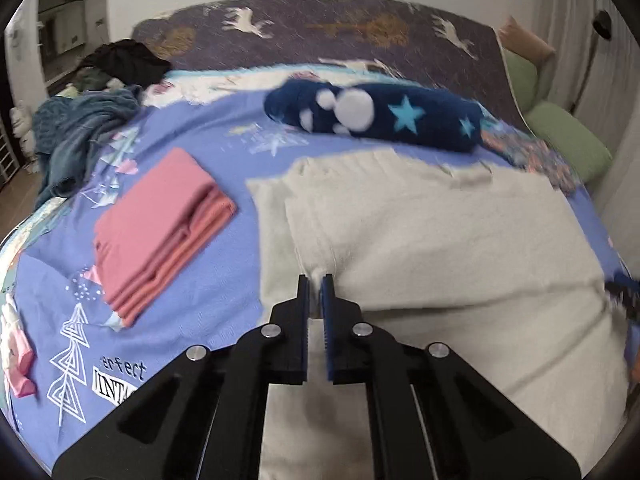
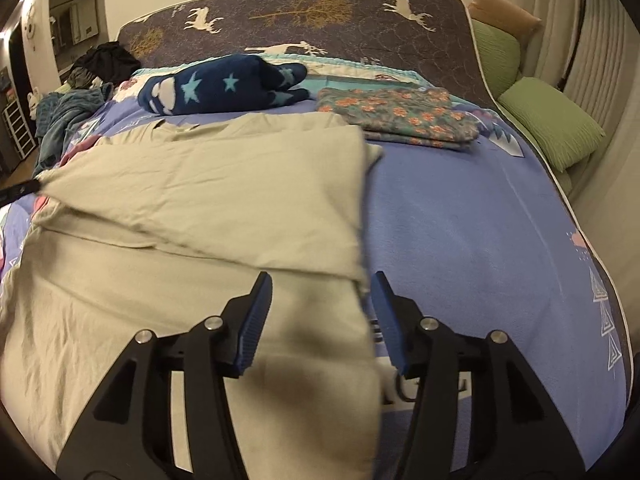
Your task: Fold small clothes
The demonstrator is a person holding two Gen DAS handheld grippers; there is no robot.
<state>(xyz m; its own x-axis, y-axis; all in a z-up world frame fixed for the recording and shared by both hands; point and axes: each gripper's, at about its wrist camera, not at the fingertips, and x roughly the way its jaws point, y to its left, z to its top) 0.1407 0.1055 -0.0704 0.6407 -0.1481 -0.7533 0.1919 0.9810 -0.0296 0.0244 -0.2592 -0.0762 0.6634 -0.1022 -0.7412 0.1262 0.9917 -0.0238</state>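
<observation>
While left gripper [image 1: 315,280] pinches a fold of the cream garment [image 1: 420,240], jaws nearly together, right gripper [image 2: 322,284] is spread wide, straddling its right edge. Garment lies mid-bed on blue bedspread [image 2: 480,220], long axis toward the headboard. Bare bedspread right; pink folded stack [image 1: 160,232] left.

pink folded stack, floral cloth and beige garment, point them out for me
pink folded stack [image 1: 160,232], left wrist view, top layer.
floral cloth [image 2: 404,116], right wrist view, middle of top.
beige garment [image 2: 208,184], right wrist view, folded-over upper panel.
</observation>
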